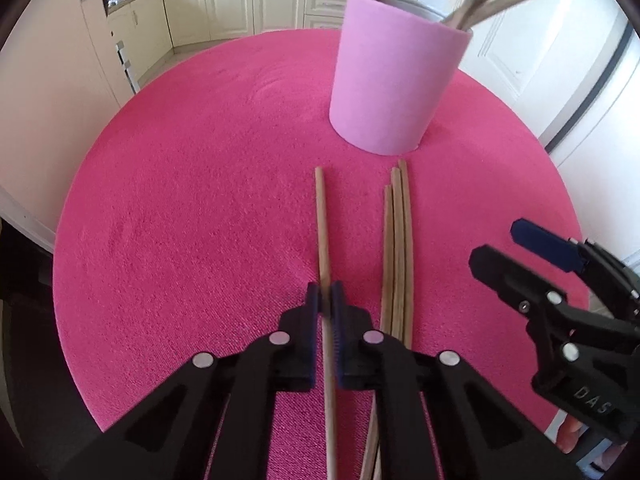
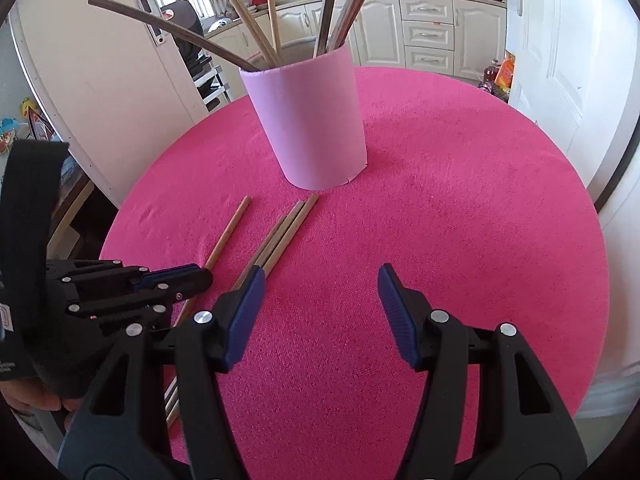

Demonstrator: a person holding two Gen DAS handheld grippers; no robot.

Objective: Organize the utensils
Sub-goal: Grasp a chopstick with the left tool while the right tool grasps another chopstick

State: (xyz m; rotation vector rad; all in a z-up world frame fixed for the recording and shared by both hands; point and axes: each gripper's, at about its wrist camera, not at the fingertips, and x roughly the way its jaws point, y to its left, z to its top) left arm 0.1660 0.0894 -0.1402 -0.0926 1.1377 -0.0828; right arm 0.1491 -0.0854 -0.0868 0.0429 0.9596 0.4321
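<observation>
Pinching the lone chopstick (image 1: 323, 240) between nearly closed jaws, the left gripper (image 1: 325, 300) works while the right gripper (image 2: 320, 280) gapes empty.

Pink holder (image 2: 308, 120) (with sticks) blocks ahead; tabletop (image 2: 460, 208) rightward seemingly free.

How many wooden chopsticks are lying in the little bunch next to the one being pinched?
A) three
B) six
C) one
A: three light wooden chopsticks lie side by side on the round pink table, right of the single wooden chopstick pinched in the left gripper jaws.
</observation>
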